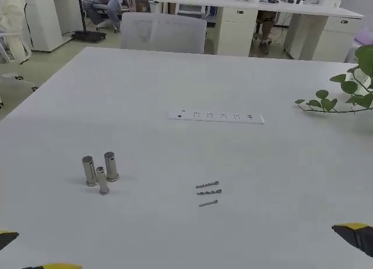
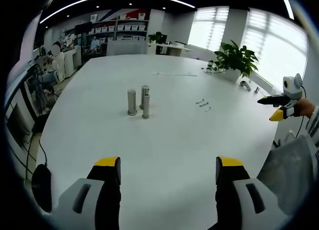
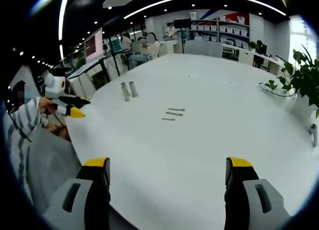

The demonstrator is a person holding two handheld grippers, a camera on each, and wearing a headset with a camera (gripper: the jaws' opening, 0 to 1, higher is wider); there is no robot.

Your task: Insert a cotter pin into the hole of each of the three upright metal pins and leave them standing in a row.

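Note:
Three upright metal pins point(image 1: 99, 172) stand clustered on the white table point(image 1: 175, 88) at the left; they also show as the pins point(image 2: 138, 101) and the pins point(image 3: 128, 89). Three cotter pins point(image 1: 208, 194) lie in a short stack to their right, seen too as cotter pins point(image 2: 203, 105) and cotter pins point(image 3: 172, 114). My left gripper point(image 2: 168, 171) is open, well short of the pins, its tip point(image 1: 7, 238) at the lower left. My right gripper point(image 3: 168, 171) is open, its tip point(image 1: 355, 235) at the lower right. Both hold nothing.
A white power strip point(image 1: 216, 116) lies beyond the parts. A leafy plant point(image 1: 347, 91) reaches in at the right edge. A grey chair point(image 1: 163, 32) stands at the far edge, with desks and people beyond.

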